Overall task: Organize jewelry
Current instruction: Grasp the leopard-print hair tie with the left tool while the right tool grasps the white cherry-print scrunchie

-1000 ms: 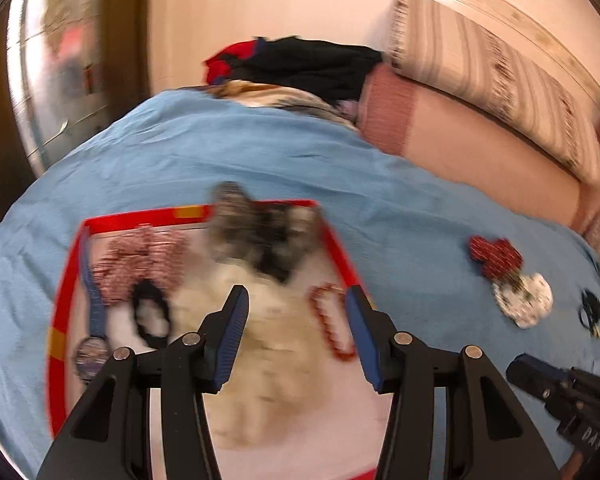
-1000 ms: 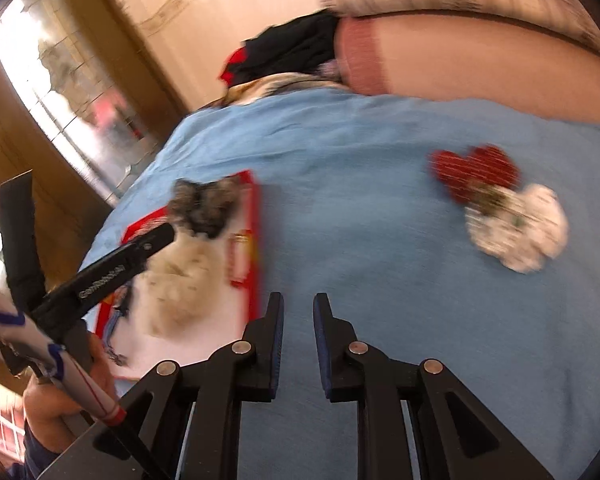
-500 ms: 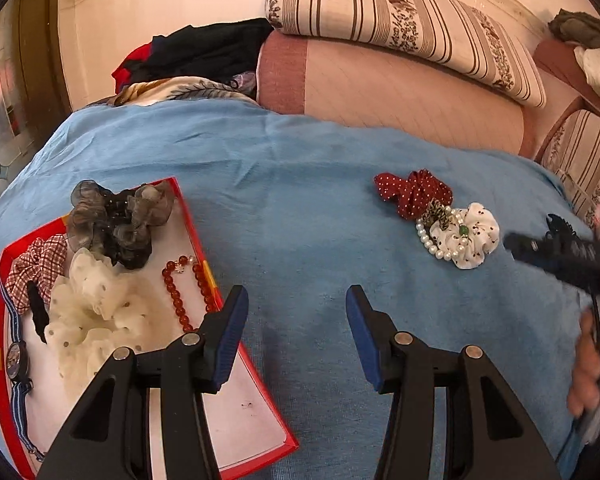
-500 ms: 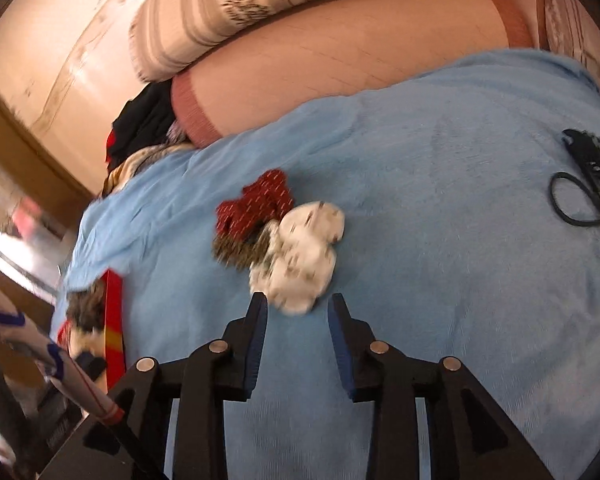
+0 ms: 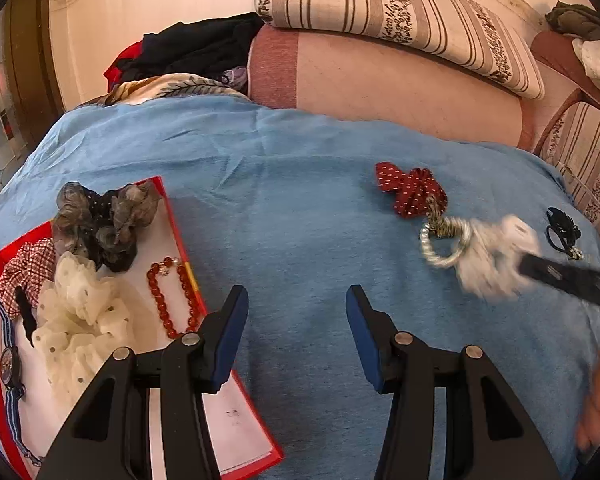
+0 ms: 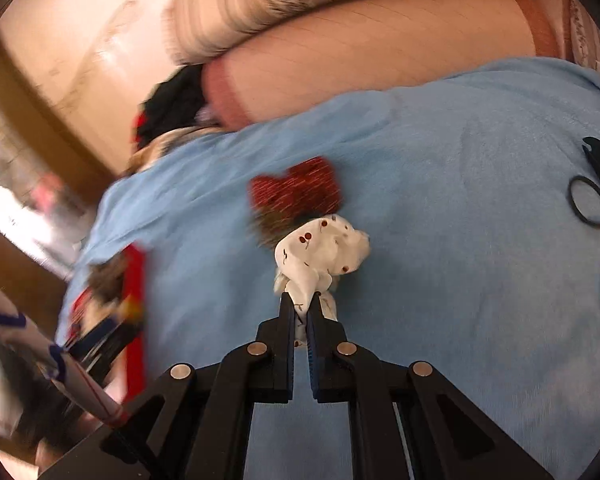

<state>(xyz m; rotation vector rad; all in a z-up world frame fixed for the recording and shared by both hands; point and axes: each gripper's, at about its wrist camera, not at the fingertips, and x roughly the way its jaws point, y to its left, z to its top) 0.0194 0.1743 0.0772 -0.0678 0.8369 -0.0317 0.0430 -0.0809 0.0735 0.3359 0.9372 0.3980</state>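
The white cherry-print fabric scrunchie (image 6: pixel 324 256) was pinched in the just-closed right claw (image 6: pixel 300 312) at the bed's (image 6: pixel 440 200) centre. The left claw (image 5: pixel 296 332) was held open, empty. At eleven o'clock, the pearl bracelet (image 5: pixel 446 246) could be snagged and dragged along.

Blue bedcover (image 5: pixel 300 208): matt, soft cloth, lightly creased. White scrunchie (image 6: pixel 324 256): thin printed fabric. Red scrunchie (image 5: pixel 410 190): dotted cloth. Bead bracelet (image 5: pixel 172 300): glossy red beads. Pearl bracelet (image 5: pixel 446 246): shiny. Tray (image 5: pixel 182 236): glossy red rim. Left gripper (image 5: pixel 294 330): matt black plastic, blue pads.
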